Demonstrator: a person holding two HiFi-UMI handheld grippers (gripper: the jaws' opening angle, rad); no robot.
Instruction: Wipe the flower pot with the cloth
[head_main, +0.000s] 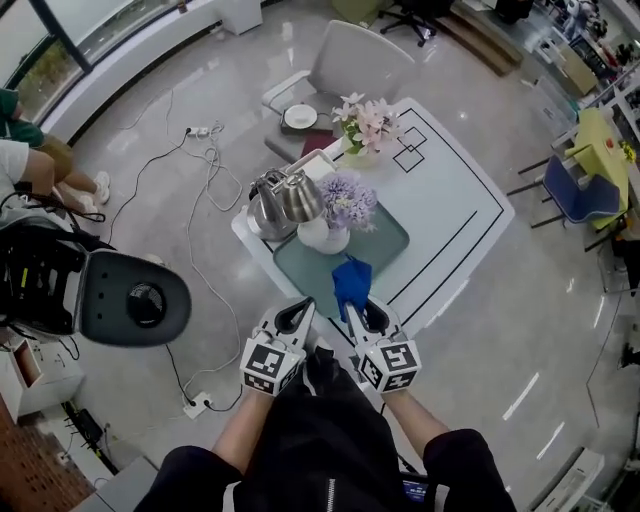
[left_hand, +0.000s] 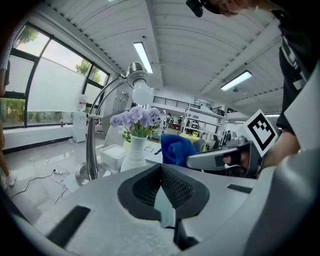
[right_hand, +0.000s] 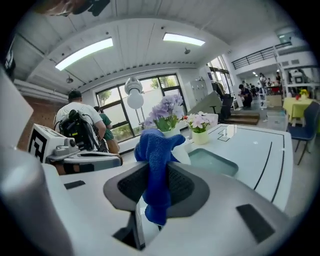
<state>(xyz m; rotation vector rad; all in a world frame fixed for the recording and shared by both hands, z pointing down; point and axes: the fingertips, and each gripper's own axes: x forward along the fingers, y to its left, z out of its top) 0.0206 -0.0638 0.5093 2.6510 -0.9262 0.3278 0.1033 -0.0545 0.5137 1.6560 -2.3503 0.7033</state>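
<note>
A white flower pot (head_main: 326, 238) with purple flowers stands on a teal tray (head_main: 388, 240) on the white table (head_main: 450, 200). A blue cloth (head_main: 351, 281) hangs bunched in my right gripper (head_main: 353, 308), which is shut on it just in front of the pot. In the right gripper view the cloth (right_hand: 155, 150) drapes over the jaws of the right gripper (right_hand: 159, 172) and hides most of the pot (right_hand: 183, 151). My left gripper (head_main: 300, 309) is held beside it, shut and empty. The left gripper view shows the left gripper (left_hand: 162, 172), the pot (left_hand: 137, 150) and the cloth (left_hand: 175, 149).
Two metal jugs (head_main: 285, 200) stand left of the pot. A second pot with pink flowers (head_main: 364, 130) is farther back. A grey chair (head_main: 135, 300) stands left, a white chair (head_main: 355, 60) beyond the table. Cables and a power strip (head_main: 197, 405) lie on the floor.
</note>
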